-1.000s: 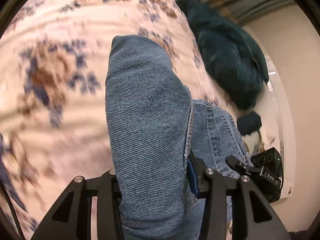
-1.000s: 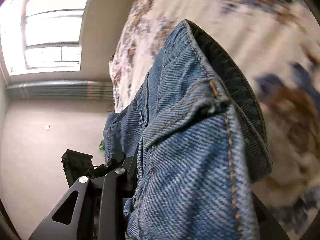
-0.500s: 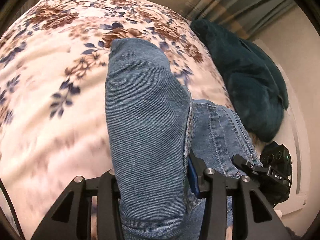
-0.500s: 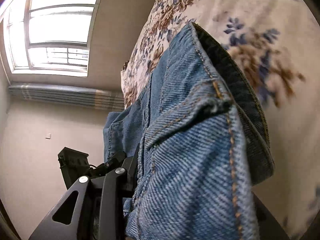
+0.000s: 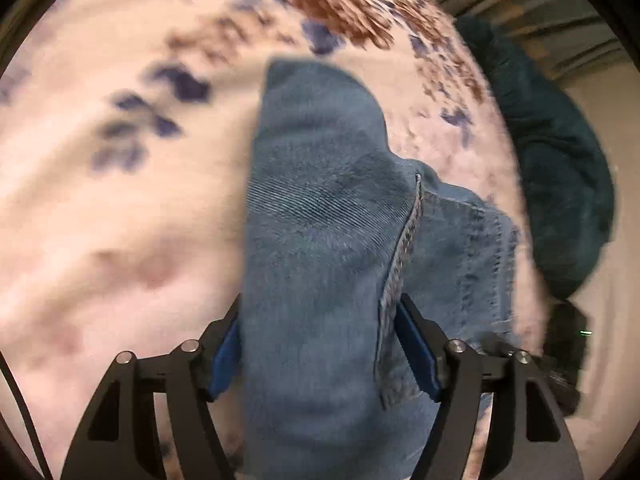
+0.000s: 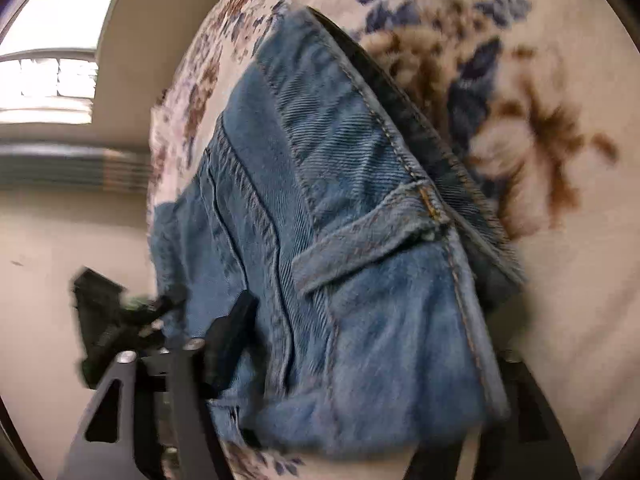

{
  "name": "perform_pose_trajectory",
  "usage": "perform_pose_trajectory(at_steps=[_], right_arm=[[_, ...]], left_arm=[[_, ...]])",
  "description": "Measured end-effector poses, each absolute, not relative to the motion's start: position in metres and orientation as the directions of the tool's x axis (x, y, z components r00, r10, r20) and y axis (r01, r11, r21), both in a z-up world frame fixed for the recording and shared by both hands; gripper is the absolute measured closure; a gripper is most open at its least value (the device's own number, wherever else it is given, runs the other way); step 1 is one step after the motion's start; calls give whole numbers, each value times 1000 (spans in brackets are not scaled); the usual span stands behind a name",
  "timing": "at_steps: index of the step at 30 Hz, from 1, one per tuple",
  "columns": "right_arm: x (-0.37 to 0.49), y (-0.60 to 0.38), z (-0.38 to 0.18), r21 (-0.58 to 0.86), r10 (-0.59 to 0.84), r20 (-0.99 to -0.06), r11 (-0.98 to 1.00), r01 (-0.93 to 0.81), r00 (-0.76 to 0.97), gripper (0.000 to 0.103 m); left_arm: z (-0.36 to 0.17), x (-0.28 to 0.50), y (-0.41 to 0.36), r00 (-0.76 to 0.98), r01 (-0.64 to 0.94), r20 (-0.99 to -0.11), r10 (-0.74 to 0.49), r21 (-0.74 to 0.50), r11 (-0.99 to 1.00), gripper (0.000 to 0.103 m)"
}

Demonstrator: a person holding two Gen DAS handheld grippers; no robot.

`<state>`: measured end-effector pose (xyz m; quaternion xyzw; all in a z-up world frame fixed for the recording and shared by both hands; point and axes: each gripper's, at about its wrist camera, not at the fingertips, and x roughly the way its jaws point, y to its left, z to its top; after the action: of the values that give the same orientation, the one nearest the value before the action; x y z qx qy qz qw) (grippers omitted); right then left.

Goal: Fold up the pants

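Observation:
Blue denim pants [image 5: 320,240] are held up over a floral bedspread [image 5: 120,200]. My left gripper [image 5: 320,352] is shut on a thick fold of the denim, whose end sticks up between the blue-padded fingers [image 5: 416,348]. My right gripper [image 6: 360,360] is shut on the waistband part of the pants [image 6: 380,280], with a belt loop [image 6: 360,248] and dark inner band showing. The right gripper's right finger is mostly hidden by denim. The other gripper shows at the edge of each view [image 5: 564,360] [image 6: 104,320].
A dark teal blanket or cushion [image 5: 560,180] lies at the bed's far right edge. A beige wall, a striped curtain [image 5: 540,0] and a bright window [image 6: 52,76] lie beyond the bed [image 6: 540,80].
Both grippers have dropped closer to the bedspread with the pants, and both views are motion-blurred. The left gripper's jaws stand wider around the fold than before.

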<state>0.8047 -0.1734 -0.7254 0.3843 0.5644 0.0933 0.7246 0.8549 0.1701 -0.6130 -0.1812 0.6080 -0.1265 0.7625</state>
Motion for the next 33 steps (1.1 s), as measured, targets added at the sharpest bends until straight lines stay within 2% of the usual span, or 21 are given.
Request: perform_pose_trajectory(at_steps=[1, 4, 7, 10, 17, 25, 33], right_arm=[[800, -173, -711, 598, 503, -795, 745, 297, 338, 12], [782, -161, -672, 356, 272, -913, 895, 269, 303, 12], [760, -147, -625, 125, 52, -951, 966, 225, 304, 12], [735, -136, -575, 29, -39, -940, 981, 194, 340, 12], [661, -123, -443, -29, -99, -907, 984, 174, 410, 12], [579, -120, -334, -62, -136, -866, 984, 167, 480, 12], [482, -118, -227, -21, -106, -821, 987, 157, 560, 12]], left_arm=[[-597, 848, 167, 261, -11, -896, -360, -376, 927, 30], [-554, 816, 158, 348, 15, -921, -176, -182, 983, 8], [-512, 772, 147, 403, 25, -914, -52, -46, 999, 8], [-476, 741, 141, 446, 14, -895, -11, -5, 1000, 8], [-397, 677, 127, 491, -20, -871, 21, 13, 1000, 8], [-310, 605, 108, 557, 2, -830, 22, 28, 1000, 8], [-226, 515, 95, 616, 15, -788, 8, 22, 1000, 8]])
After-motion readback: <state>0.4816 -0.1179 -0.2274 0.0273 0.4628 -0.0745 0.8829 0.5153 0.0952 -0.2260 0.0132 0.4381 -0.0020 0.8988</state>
